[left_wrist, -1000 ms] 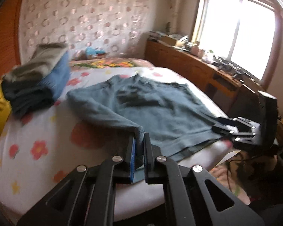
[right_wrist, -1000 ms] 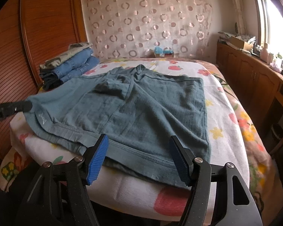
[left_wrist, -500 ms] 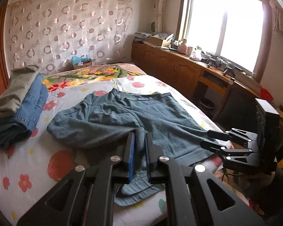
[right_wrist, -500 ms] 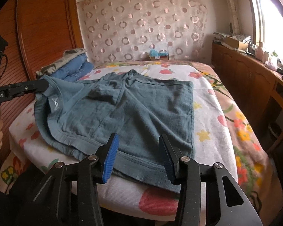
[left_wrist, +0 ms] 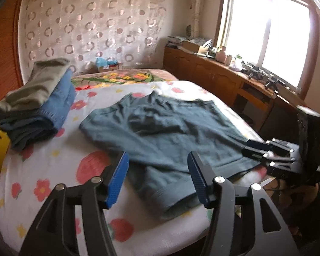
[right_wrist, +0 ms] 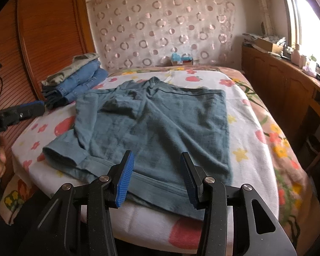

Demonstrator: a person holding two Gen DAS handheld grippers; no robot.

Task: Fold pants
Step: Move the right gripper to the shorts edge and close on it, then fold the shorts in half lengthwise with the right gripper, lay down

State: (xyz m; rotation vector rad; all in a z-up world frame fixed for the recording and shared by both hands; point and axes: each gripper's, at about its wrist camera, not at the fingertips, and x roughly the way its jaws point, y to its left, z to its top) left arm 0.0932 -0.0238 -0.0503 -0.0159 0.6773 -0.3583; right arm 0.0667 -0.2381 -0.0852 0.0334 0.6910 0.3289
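Blue-grey pants (right_wrist: 160, 125) lie spread on the flowered bed, with the left part folded over the middle and a cuffed end (right_wrist: 61, 155) sticking out at the near left. They also show in the left wrist view (left_wrist: 164, 136). My left gripper (left_wrist: 157, 179) is open and empty, just above the cuff near the bed's edge; it also appears in the right wrist view (right_wrist: 21, 113). My right gripper (right_wrist: 156, 177) is open and empty over the pants' near hem; it shows in the left wrist view (left_wrist: 258, 151).
A stack of folded jeans and trousers (left_wrist: 36, 102) sits at the bed's far left, also in the right wrist view (right_wrist: 74, 79). A wooden cabinet (right_wrist: 288, 89) with clutter runs along the right under the window. A small box (right_wrist: 181, 58) stands by the headboard.
My left gripper has let go of the pants' corner and opened; the folded part now lies flat on the pants. My right gripper has opened wider again after narrowing.
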